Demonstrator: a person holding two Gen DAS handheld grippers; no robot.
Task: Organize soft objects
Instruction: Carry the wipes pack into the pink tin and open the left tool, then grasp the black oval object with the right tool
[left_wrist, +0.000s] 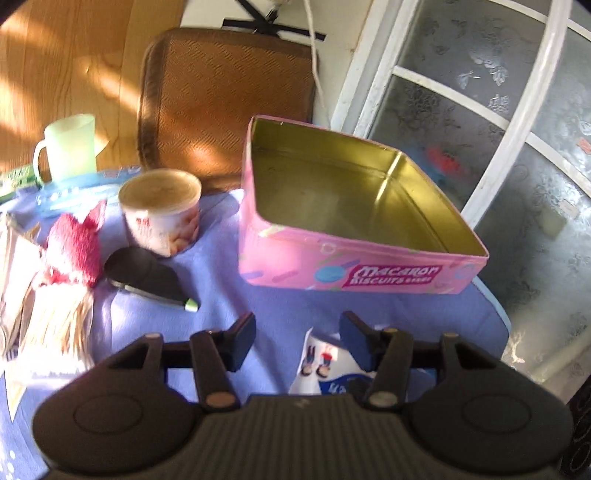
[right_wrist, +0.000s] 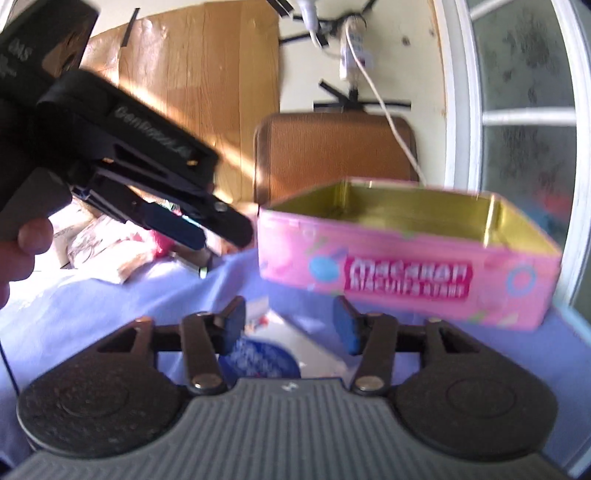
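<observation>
On the counter (left_wrist: 221, 302), under its lilac cloth, 2 grippers work side by side. Nearest, the left gripper (left_wrist: 297, 334) has its fingers (left_wrist: 242, 334) spread with nothing between them; at 5 o'clock from it lies 1 white-and-blue printed packet (left_wrist: 317, 360), partly hidden under the right-hand finger, so its long axis cannot be told. In the right wrist view the right gripper (right_wrist: 290, 326) also has its fingers (right_wrist: 234, 325) apart and empty, above 1 blurred blue-and-white packet (right_wrist: 258, 360); whether it is the same packet is unclear.

At 9 o'clock from the left gripper lies 1 red plush toy (left_wrist: 75, 247), its 2 pointed ears towards 1 o'clock and its long axis running 7 to 1 o'clock, resting on a heap of papers (left_wrist: 48, 328). Just beside it at 3 o'clock is 1 black flat case (left_wrist: 144, 275), then 1 round white tub (left_wrist: 160, 210).

At 12 to 1 o'clock stands 1 open pink biscuit tin (left_wrist: 343, 275), empty, one corner towards the camera. Further off at 10 o'clock is 1 pale green mug (left_wrist: 70, 147), and behind it 1 brown chair (left_wrist: 229, 107).

In the right wrist view the left gripper (right_wrist: 221, 232) crosses at 10 o'clock, held by a hand (right_wrist: 22, 247), screening the toy.
</observation>
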